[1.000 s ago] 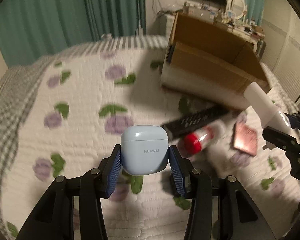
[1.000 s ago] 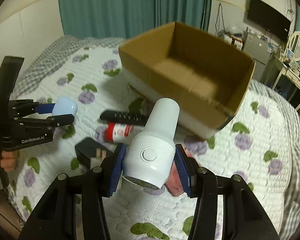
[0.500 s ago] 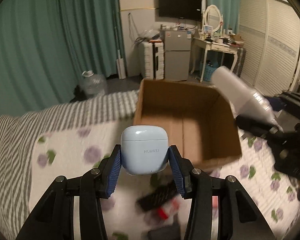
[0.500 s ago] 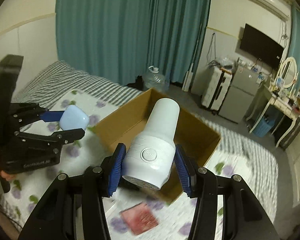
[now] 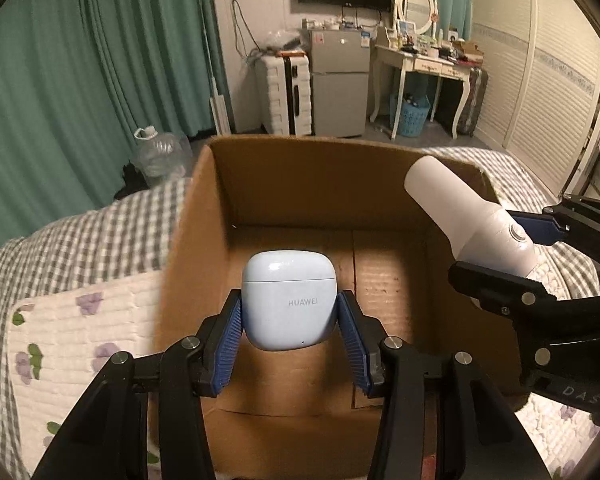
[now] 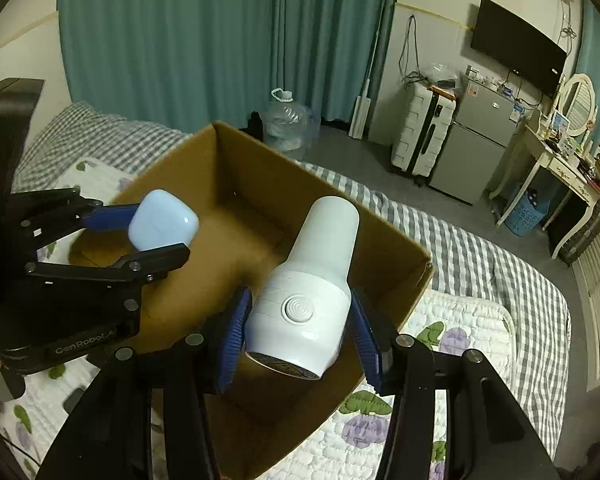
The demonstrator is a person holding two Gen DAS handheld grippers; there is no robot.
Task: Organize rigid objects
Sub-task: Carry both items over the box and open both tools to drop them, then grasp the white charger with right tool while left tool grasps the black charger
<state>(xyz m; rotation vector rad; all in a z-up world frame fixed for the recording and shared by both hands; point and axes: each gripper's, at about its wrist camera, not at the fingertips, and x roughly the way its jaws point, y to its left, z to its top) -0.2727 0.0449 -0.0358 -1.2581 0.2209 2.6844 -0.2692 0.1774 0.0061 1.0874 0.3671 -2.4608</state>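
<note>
My left gripper (image 5: 290, 320) is shut on a pale blue earbud case (image 5: 289, 299) marked HUAWEI, held above the inside of an open cardboard box (image 5: 300, 184). My right gripper (image 6: 300, 320) is shut on a white hair dryer body (image 6: 310, 300), its nozzle pointing up and away over the same box (image 6: 260, 184). In the right wrist view the left gripper (image 6: 156, 232) with the earbud case (image 6: 163, 225) hangs over the box's left side. From the left wrist camera, the hair dryer (image 5: 468, 216) sits over the box's right wall. The box's floor looks bare.
The box stands on a bed with a flowered quilt (image 6: 452, 328) and a grey checked blanket (image 5: 80, 248). Beyond the bed's end are a water jug (image 6: 286, 120), a white suitcase (image 6: 422, 132), a small fridge (image 5: 340, 92) and a dressing table (image 5: 424, 68).
Both grippers have travelled from above the quilt's loose items to over the open box, each still gripping its object. The remote, the red-labelled bottle and the red card have dropped out of view.
</note>
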